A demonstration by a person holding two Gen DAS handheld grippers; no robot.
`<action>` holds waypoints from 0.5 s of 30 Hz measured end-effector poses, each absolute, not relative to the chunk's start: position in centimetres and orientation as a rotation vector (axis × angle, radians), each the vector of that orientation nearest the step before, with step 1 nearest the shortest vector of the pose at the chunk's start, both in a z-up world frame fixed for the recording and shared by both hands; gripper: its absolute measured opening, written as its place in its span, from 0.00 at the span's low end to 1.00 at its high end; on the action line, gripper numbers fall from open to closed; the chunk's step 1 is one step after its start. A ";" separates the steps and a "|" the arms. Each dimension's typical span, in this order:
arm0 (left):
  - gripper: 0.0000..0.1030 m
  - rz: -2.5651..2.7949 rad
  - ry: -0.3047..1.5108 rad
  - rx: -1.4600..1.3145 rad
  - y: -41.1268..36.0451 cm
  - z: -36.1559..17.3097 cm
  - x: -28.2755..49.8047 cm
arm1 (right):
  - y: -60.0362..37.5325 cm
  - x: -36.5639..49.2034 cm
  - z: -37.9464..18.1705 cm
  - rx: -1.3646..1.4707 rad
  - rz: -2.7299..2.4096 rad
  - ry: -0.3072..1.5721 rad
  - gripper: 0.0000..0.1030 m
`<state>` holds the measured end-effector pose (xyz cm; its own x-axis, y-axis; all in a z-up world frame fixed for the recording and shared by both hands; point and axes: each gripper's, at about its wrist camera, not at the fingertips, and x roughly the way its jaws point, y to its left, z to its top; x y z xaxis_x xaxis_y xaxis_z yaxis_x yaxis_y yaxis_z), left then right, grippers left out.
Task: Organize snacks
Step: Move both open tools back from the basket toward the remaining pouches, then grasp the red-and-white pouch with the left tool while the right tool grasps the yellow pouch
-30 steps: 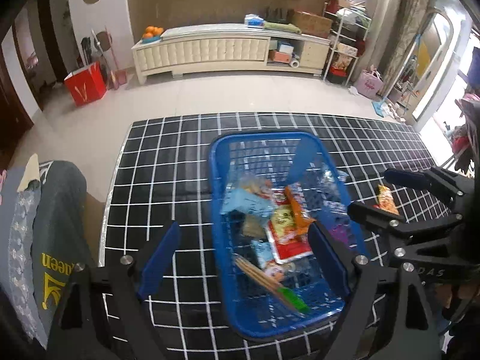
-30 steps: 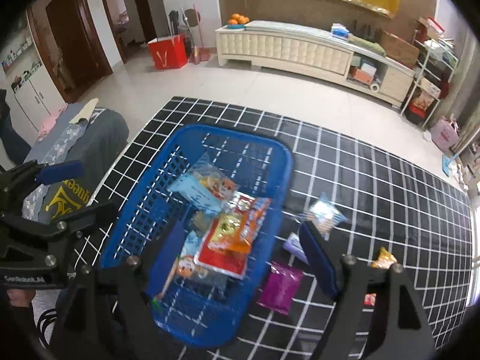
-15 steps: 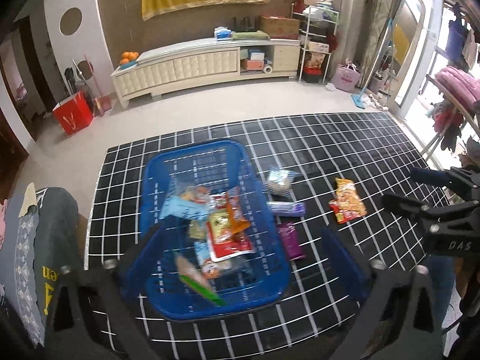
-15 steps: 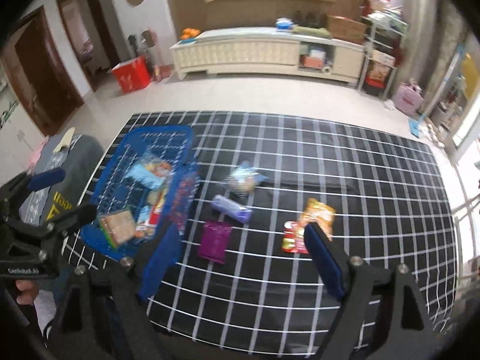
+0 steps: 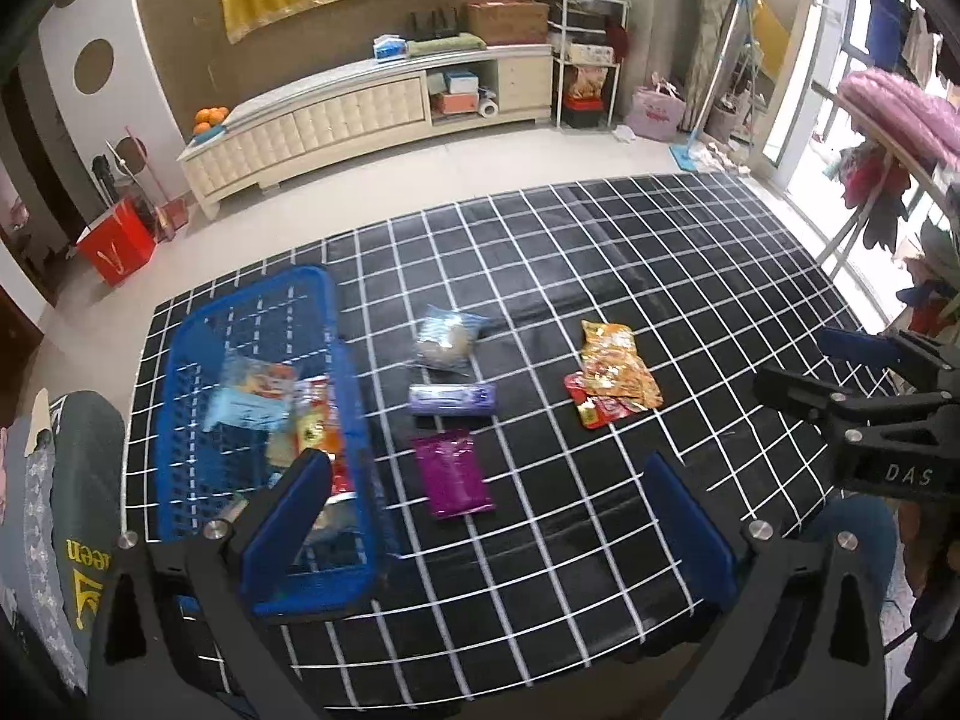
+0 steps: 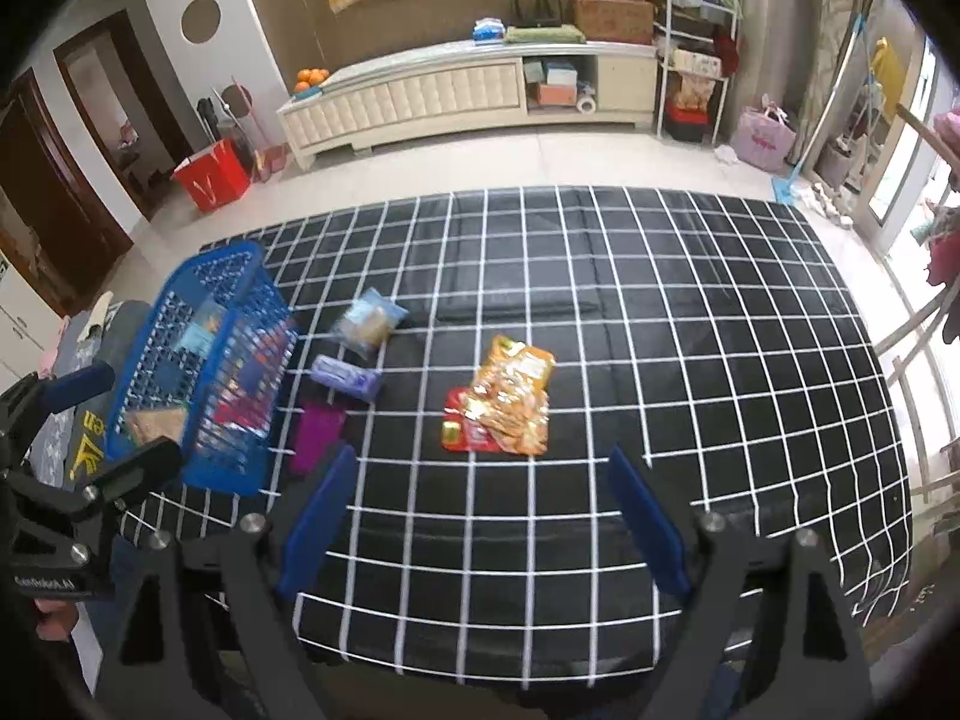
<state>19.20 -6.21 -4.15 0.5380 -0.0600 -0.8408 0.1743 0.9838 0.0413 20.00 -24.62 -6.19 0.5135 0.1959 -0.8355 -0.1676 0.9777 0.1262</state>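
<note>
A blue plastic basket with several snack packets inside sits at the left of a black grid-patterned table. To its right lie a clear bag, a violet tube packet and a purple packet. Further right an orange packet lies over a red one. My left gripper hovers open just short of the purple packet. My right gripper hovers open just short of the orange and red packets. Nothing is between either pair of fingers.
A grey garment hangs off the table's left edge. Beyond the table are a tiled floor, a cream TV cabinet, a red bag and a clothes rack at the right. The table's right half is bare cloth.
Both grippers have swept rightward from above the basket to over the loose packets. The left jaws have spread wider.
</note>
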 end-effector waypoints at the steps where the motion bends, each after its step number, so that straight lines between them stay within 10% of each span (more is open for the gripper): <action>1: 1.00 -0.140 0.999 0.129 -6.7 -4.6 19.4 | -25.1 20.1 -6.6 0.032 0.220 1.015 0.86; 15: 1.00 -0.079 1.084 0.072 -9.3 -11.1 24.7 | -27.3 26.1 -12.8 0.099 0.197 1.135 0.86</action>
<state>24.66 -9.32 -11.06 0.4653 -0.0286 -0.8847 0.0997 0.9948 0.0202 26.06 -27.28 -12.84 0.4068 0.2060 -0.8900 -0.1057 0.9783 0.1781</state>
